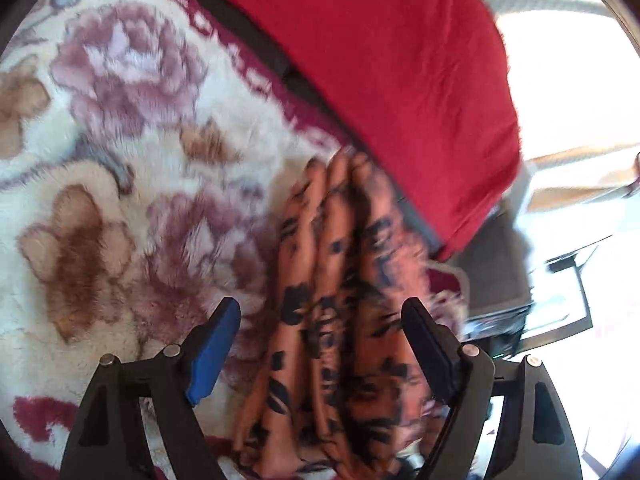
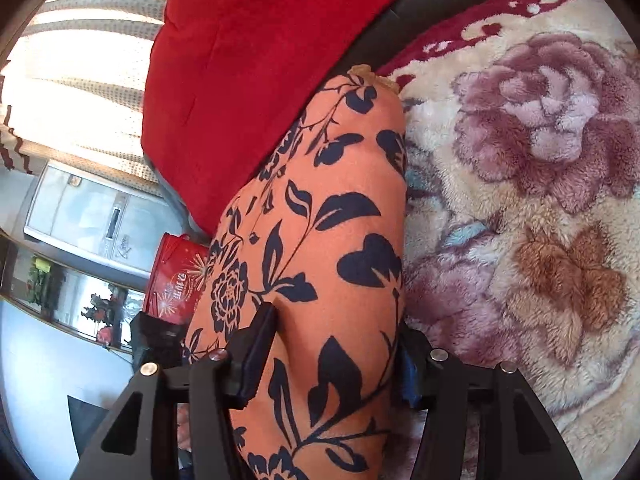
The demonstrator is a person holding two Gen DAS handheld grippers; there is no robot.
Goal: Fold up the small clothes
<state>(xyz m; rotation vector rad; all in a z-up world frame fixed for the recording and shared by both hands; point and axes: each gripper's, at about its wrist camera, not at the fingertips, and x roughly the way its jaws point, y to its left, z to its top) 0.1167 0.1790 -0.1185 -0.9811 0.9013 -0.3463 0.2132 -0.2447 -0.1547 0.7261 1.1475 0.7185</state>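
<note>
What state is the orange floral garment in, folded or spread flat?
Folded. The orange floral garment shows stacked ridges of fabric between the open left gripper fingers, lying on the fleece blanket.

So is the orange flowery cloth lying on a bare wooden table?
No, the orange cloth rests on a fluffy blanket with big pink roses, beside a red cushion.

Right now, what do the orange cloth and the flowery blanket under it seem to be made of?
Orange cloth: looks like thin, smooth matte woven fabric, printed with dark leaves; it bunches into soft folds. Flowery blanket: seems plush fleece, judging by its fuzzy, tufted pile.
</note>
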